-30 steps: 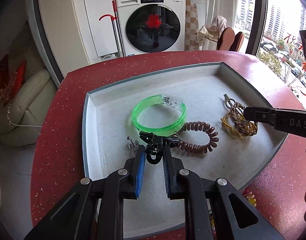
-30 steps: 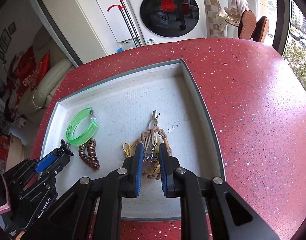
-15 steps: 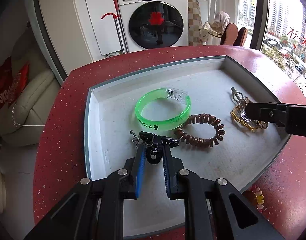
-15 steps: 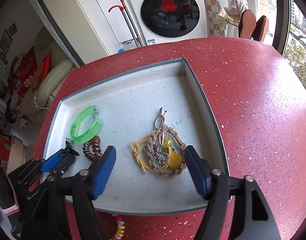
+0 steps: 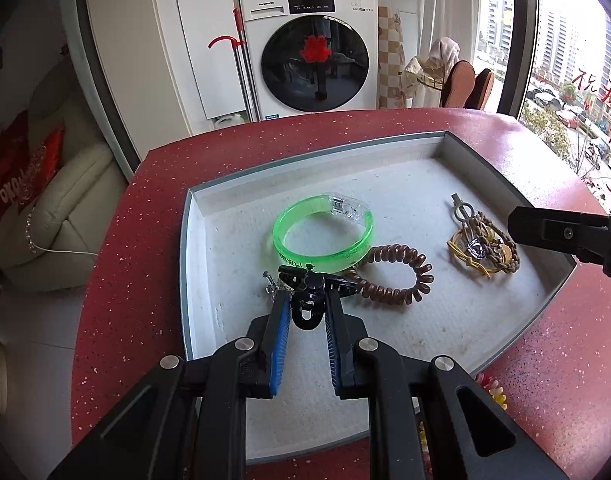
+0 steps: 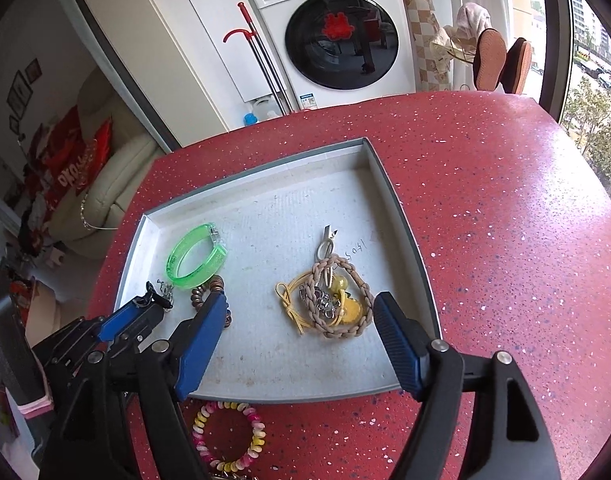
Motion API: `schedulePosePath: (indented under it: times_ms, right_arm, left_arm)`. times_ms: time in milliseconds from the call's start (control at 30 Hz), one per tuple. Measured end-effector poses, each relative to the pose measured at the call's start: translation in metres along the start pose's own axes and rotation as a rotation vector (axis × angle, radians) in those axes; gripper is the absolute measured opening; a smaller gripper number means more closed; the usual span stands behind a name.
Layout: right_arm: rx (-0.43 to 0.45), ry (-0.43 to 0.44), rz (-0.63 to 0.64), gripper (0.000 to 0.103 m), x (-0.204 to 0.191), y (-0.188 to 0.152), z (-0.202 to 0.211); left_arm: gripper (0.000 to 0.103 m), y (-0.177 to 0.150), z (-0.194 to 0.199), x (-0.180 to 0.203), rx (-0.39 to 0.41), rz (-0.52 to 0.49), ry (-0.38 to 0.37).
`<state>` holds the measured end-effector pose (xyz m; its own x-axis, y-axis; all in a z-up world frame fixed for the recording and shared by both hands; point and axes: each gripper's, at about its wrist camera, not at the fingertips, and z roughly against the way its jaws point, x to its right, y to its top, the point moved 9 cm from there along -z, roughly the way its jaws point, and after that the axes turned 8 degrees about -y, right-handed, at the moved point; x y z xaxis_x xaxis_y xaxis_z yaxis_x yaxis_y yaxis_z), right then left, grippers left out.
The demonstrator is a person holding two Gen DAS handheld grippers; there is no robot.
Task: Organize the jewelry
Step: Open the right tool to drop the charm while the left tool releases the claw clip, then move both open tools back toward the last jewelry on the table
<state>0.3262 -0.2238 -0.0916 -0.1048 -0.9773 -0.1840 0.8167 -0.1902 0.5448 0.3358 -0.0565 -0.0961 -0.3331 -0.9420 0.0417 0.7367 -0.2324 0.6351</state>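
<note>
My left gripper (image 5: pixel 305 312) pinches a small, stiff black clip (image 5: pixel 307 280) by its handle; my right gripper (image 6: pixel 301 320) has just spread over the soft, tangly cords (image 6: pixel 331 300), lower centre.

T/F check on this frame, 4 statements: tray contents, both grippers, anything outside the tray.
1. The left gripper is shut on a black hair clip. True.
2. The right gripper clamps the braided keychain bundle. False: its jaws have just opened and the bundle lies free in the tray.
3. The green bangle lies on the red table. False: it lies in the tray.
4. A pink-yellow coil bracelet lies outside the tray. True.
</note>
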Motion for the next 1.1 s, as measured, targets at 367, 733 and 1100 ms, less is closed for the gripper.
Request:
schedulePosePath:
  times_ms: [367, 733, 1100]
  right_arm:
    - [0.006, 0.001, -0.001, 0.084, 0.001, -0.008, 0.012]
    - [-0.006, 0.019, 0.056, 0.085, 0.001, -0.055, 0.043]
    - [-0.105, -0.017, 0.103, 0.085, -0.015, -0.105, 0.017]
  left_arm:
    - [0.103, 0.015, 0.026, -0.002, 0.085, -0.003, 0.032]
    - [0.103, 0.001, 0.055, -0.015, 0.106, 0.012, 0.050]
    - [0.103, -0.050, 0.081, -0.020, 0.104, 0.070, 0.035]
